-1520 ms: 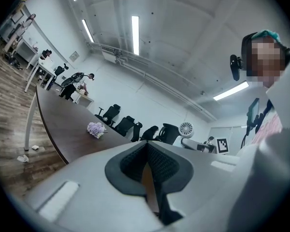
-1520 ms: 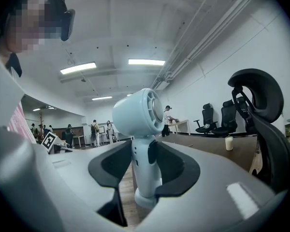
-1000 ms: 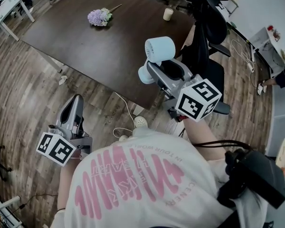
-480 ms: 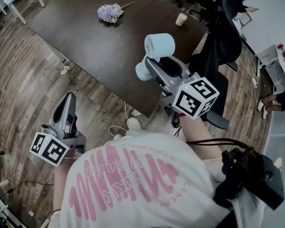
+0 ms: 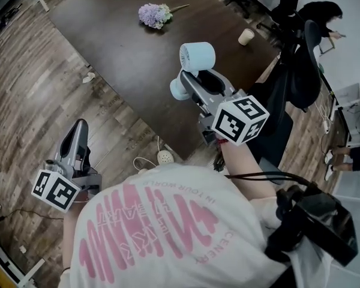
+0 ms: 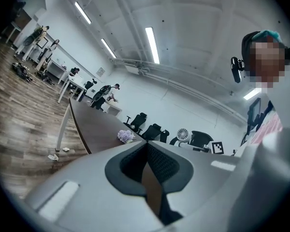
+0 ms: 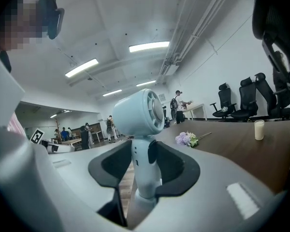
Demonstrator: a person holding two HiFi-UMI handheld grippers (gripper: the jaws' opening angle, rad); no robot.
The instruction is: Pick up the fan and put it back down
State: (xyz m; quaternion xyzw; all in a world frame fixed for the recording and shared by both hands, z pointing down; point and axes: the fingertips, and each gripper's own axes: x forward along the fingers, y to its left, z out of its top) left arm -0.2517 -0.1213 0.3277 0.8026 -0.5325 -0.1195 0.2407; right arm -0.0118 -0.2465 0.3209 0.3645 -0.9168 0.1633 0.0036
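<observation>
Now — right gripper fingers clamp fan | left gripper fingers closed | table, flowers, cup ahead

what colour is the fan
Pale blue, all over. The fan shows best in the right gripper view.

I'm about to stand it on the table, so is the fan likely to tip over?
Probably tippy: the fan has a big round head on a slim stem, so it looks top-heavy. Its plastic looks stiff and smooth, so it might twist in the right gripper.
</observation>
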